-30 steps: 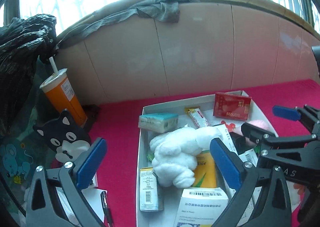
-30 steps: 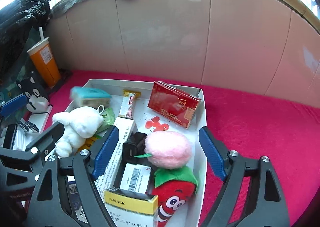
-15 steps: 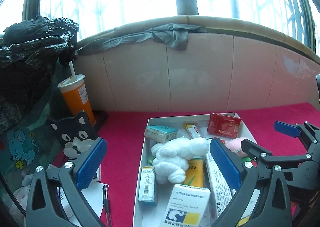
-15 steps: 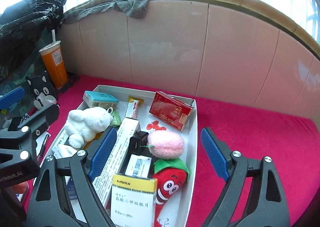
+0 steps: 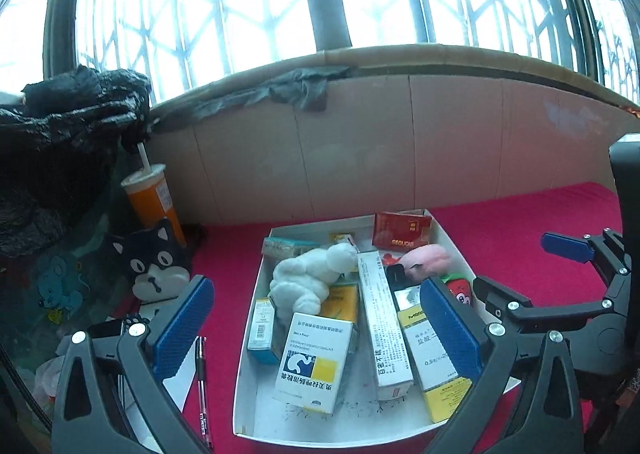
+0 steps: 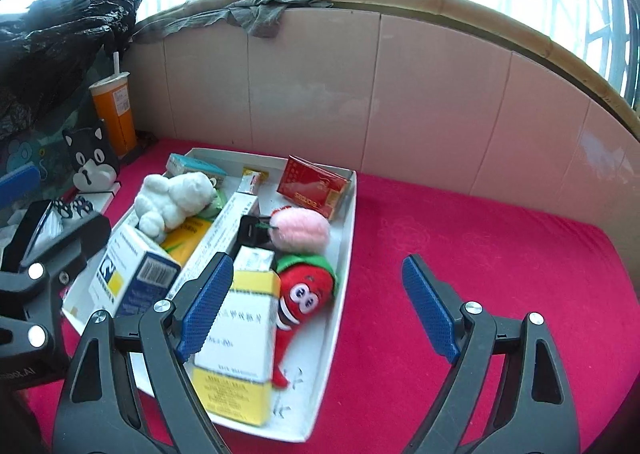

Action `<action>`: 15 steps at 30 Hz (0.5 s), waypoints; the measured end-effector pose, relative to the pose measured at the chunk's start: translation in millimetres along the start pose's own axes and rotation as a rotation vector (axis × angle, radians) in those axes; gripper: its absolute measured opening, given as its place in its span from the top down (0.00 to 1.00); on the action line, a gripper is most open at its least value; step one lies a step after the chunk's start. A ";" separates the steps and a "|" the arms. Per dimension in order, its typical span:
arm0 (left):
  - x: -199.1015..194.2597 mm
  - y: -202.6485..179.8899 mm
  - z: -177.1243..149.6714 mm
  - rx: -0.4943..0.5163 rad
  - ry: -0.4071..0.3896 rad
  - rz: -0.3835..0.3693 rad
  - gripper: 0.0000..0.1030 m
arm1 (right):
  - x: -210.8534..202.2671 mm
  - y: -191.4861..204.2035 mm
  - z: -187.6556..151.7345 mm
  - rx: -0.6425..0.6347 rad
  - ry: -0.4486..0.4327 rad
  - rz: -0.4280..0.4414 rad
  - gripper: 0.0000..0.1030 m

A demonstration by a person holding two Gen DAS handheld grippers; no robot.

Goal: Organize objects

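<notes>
A white tray on the red cloth holds a white plush, a red box, a pink plush ball, a red smiling plush and several medicine boxes, among them a blue and yellow one. My left gripper hangs open above the tray's near end, holding nothing. My right gripper is open and empty over the tray's right rim. Each gripper also shows in the other's view, the right gripper and the left gripper.
An orange cup with a straw, a black cat figure, a pen and papers lie left of the tray. A black plastic bag fills the far left. A tiled wall rises behind. Bare red cloth stretches right of the tray.
Both grippers have drawn back and tilted up from the tray, so more of it and the windows show. The right jaws stand slightly wider.
</notes>
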State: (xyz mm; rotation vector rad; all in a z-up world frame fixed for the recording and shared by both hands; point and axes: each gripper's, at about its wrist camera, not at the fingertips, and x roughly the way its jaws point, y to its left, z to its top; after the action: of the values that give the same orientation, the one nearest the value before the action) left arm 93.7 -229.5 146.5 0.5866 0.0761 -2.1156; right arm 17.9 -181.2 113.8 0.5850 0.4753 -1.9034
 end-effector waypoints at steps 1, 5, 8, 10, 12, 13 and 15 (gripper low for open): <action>-6.0 -2.0 0.2 -0.003 -0.016 0.007 0.00 | -5.1 -1.7 -2.5 0.000 -0.009 -0.005 0.15; -29.6 -6.9 -0.6 -0.049 -0.065 0.033 0.00 | -29.0 -13.4 -12.8 0.014 -0.056 -0.030 0.15; -32.2 -5.1 -2.3 -0.100 -0.005 0.005 0.00 | -47.1 -23.0 -19.1 0.024 -0.099 -0.061 0.15; -28.3 -4.5 -5.6 -0.112 0.054 0.009 0.00 | -60.2 -29.8 -23.6 0.034 -0.125 -0.076 0.15; -28.6 -6.4 -11.7 -0.102 0.075 0.049 0.00 | -78.8 -39.1 -29.1 0.074 -0.167 -0.079 0.15; -31.1 -7.7 -14.3 -0.092 0.069 0.066 0.00 | -89.1 -43.9 -31.6 0.101 -0.196 -0.069 0.15; -36.3 -9.3 -17.7 -0.089 0.067 0.074 0.00 | -115.9 -54.2 -37.9 0.151 -0.277 -0.047 0.13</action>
State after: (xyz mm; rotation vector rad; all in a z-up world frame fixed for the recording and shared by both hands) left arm 110.1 -191.6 145.2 0.5988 0.1822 -2.0099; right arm 14.0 -54.5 155.5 0.4008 0.1696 -2.0388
